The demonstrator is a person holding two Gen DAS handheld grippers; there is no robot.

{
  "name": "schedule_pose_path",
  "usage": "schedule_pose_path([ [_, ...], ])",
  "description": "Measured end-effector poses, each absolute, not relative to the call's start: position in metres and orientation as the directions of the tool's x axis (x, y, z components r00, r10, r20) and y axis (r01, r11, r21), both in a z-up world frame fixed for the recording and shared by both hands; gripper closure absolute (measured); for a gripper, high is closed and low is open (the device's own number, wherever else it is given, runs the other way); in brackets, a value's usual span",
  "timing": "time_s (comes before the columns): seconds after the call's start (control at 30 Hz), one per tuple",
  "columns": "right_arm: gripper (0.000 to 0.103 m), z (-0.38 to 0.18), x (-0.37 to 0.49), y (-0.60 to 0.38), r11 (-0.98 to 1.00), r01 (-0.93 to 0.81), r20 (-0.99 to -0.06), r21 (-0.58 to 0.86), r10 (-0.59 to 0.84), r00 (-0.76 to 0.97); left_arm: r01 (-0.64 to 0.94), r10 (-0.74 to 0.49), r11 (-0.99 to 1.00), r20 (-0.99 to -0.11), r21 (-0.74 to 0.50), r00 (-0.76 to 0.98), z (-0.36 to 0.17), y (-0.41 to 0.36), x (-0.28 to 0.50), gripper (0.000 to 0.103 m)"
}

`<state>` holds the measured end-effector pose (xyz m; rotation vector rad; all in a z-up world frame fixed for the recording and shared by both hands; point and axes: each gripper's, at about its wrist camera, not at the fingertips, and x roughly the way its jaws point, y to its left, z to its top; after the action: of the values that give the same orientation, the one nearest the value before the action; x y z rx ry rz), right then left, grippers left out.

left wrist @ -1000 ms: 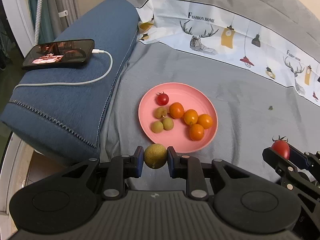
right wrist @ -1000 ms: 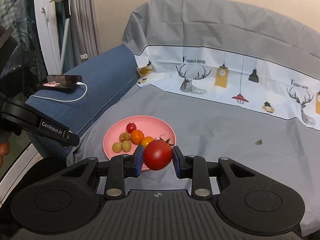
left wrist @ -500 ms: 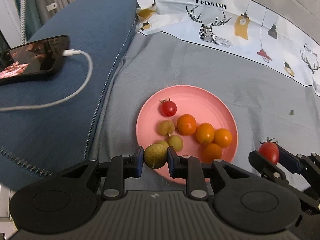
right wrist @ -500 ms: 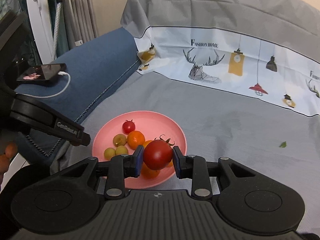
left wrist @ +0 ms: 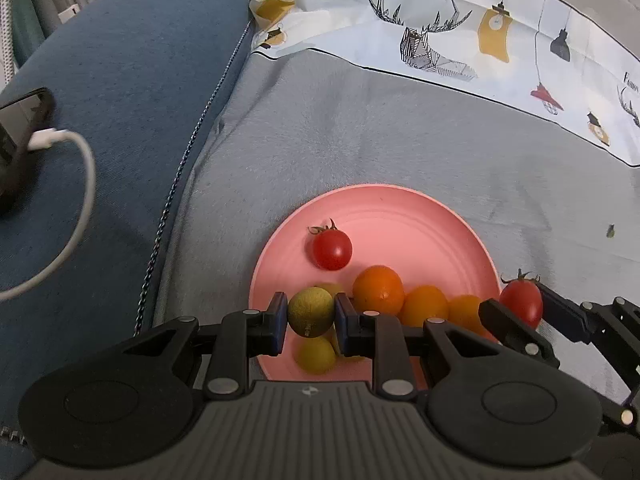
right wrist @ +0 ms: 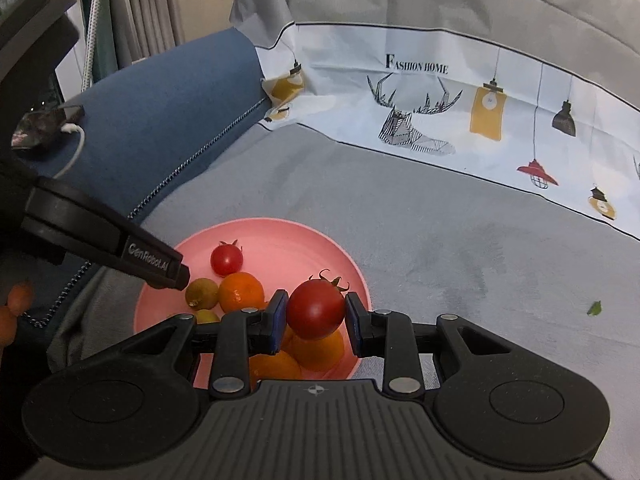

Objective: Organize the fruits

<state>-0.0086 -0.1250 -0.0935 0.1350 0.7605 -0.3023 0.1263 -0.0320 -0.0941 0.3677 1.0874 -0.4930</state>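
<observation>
Nearest the lens, the left tongs (left wrist: 311, 313) clamp a round, dull green fruit (left wrist: 311, 312) with a faintly rough skin between blue pads, low in the left wrist frame, held over the near-left edge of a smooth pink plate (left wrist: 380, 216). Just below that fruit, a smaller yellow-green fruit (left wrist: 314, 354) lies on the plate. At lower right of the same frame, the right tongs (left wrist: 520, 306) grip a glossy red tomato (left wrist: 521, 304) with a dry green stalk, over the plate's right rim.

From the right wrist view, those right tongs (right wrist: 316, 312) hold the tomato (right wrist: 316, 309) at lower centre, above two shiny orange fruits (right wrist: 318, 350) on the plate (right wrist: 280, 228). The black arm of the left tongs crosses the left of that frame, its tip beside the green fruit (right wrist: 202, 293).

Farther in, a row of orange fruits (left wrist: 378, 290) lines the plate's middle, and a second, smaller red tomato (left wrist: 331, 249) sits alone toward its far-left side. The round plate shows faint concentric rings and rests on a soft grey cover (left wrist: 360, 128).

Beyond, at the left, a blue woven cushion (left wrist: 120, 80) with a braided seam carries a dark phone (left wrist: 16, 148) and a curved white cable (left wrist: 82, 184). Across the top runs a white printed cloth (left wrist: 440, 28) with stag and lamp drawings.
</observation>
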Motion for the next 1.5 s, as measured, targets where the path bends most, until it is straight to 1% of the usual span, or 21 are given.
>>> schedule_pose_path([
  [0.43, 0.071, -0.104, 0.006, -0.125, 0.956, 0.294, -0.7, -0.006, -0.214, 0.682, 0.543, -0.18, 0.838, -0.912, 0.054, 0.368, -0.111, -0.04, 0.142, 0.076],
  [0.7, 0.071, -0.107, 0.011, -0.124, 0.957, 0.289, -0.701, -0.006, -0.211, 0.682, 0.547, -0.189, 0.836, -0.91, 0.048, 0.368, -0.113, -0.04, 0.146, 0.074],
  [0.73, 0.068, -0.108, 0.012, -0.124, 0.959, 0.285, -0.698, -0.003, -0.206, 0.685, 0.553, -0.202, 0.832, -0.906, 0.042, 0.373, -0.111, -0.039, 0.145, 0.058],
  [0.77, 0.06, -0.108, 0.013, -0.124, 0.96, 0.281, -0.693, -0.001, -0.203, 0.692, 0.561, -0.21, 0.827, -0.902, 0.042, 0.376, -0.108, -0.04, 0.144, 0.04],
  [0.8, 0.038, -0.108, 0.013, -0.123, 0.962, 0.274, -0.691, -0.001, -0.198, 0.695, 0.556, -0.208, 0.83, -0.898, 0.048, 0.388, -0.105, -0.039, 0.143, 0.005],
  [0.83, 0.024, -0.107, 0.013, -0.121, 0.963, 0.271, -0.689, -0.006, -0.2, 0.696, 0.545, -0.212, 0.837, -0.886, 0.053, 0.412, -0.101, -0.037, 0.141, 0.0],
  [0.9, 0.018, -0.104, 0.009, -0.116, 0.964, 0.267, -0.669, -0.024, -0.214, 0.712, 0.553, -0.236, 0.831, -0.863, 0.059, 0.447, -0.093, -0.032, 0.135, 0.0],
  [1.0, 0.012, -0.099, 0.001, -0.111, 0.967, 0.249, -0.674, -0.043, -0.212, 0.707, 0.562, -0.212, 0.822, -0.865, 0.094, 0.454, -0.091, -0.025, 0.125, 0.0],
  [1.27, 0.009, -0.082, -0.039, -0.1, 0.944, 0.329, -0.719, 0.004, -0.226, 0.657, 0.551, -0.208, 0.833, -0.89, 0.056, 0.405, -0.075, 0.009, 0.086, 0.0],
  [1.37, 0.009, -0.073, -0.055, -0.094, 0.934, 0.358, -0.728, 0.002, -0.244, 0.64, 0.553, -0.206, 0.83, -0.879, 0.076, 0.431, -0.062, 0.021, 0.064, 0.0],
  [1.5, 0.008, -0.056, -0.081, -0.082, 0.922, 0.388, -0.713, -0.017, -0.283, 0.642, 0.546, -0.202, 0.831, -0.856, 0.108, 0.477, -0.043, 0.037, 0.034, 0.0],
])
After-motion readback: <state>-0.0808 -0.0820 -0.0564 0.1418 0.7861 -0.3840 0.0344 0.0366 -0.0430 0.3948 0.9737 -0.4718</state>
